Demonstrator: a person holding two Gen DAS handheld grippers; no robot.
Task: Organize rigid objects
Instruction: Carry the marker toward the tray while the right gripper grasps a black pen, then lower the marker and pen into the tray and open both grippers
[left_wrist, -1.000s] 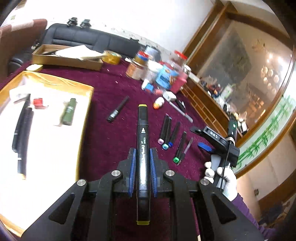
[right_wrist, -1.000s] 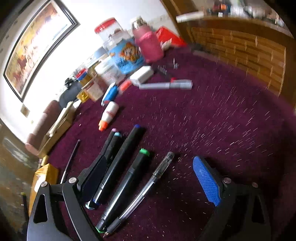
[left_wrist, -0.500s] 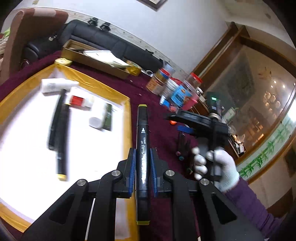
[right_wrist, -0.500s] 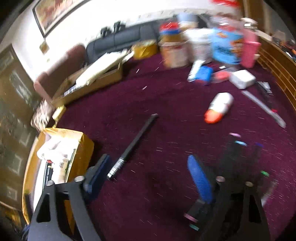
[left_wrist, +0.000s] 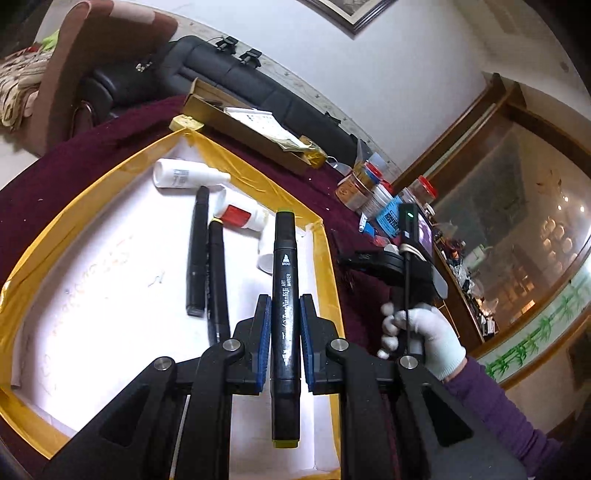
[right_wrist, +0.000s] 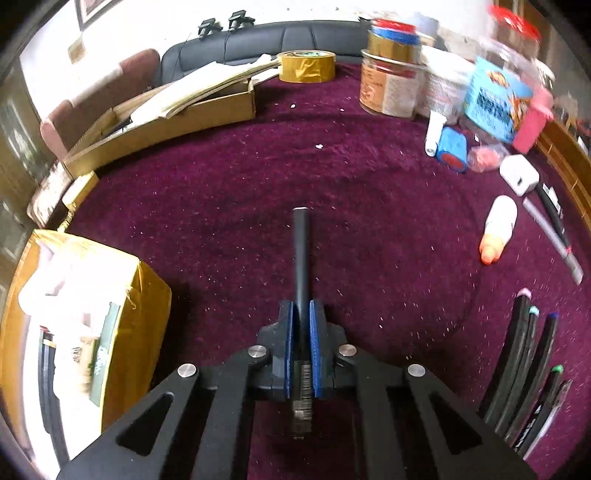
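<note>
A black art marker (left_wrist: 284, 291) with yellow-green end caps is gripped lengthwise between the blue pads of the left gripper (left_wrist: 284, 314), whose jaws are clenched on its barrel, and it is held above the right-hand part of a yellow-rimmed tray (left_wrist: 88, 192) lined in white. In that tray, two black markers (left_wrist: 207, 266) are laid side by side, with a white bottle (left_wrist: 184, 173) and a red-and-white tube (left_wrist: 240, 218) near their far ends. Beside the tray, a white-gloved hand (left_wrist: 428, 328) is seen around the handle of the other tool. In the right wrist view, a slim black pen (right_wrist: 301, 258) is clamped between the jaws of the right gripper (right_wrist: 301, 325), its far end pointed out over the maroon cloth of the desk (right_wrist: 258, 177). At the right edge of that view, a row of dark markers (right_wrist: 528, 362) with coloured caps is left lying on the cloth, and a white and orange tube (right_wrist: 498, 229) is seen farther back.
</note>
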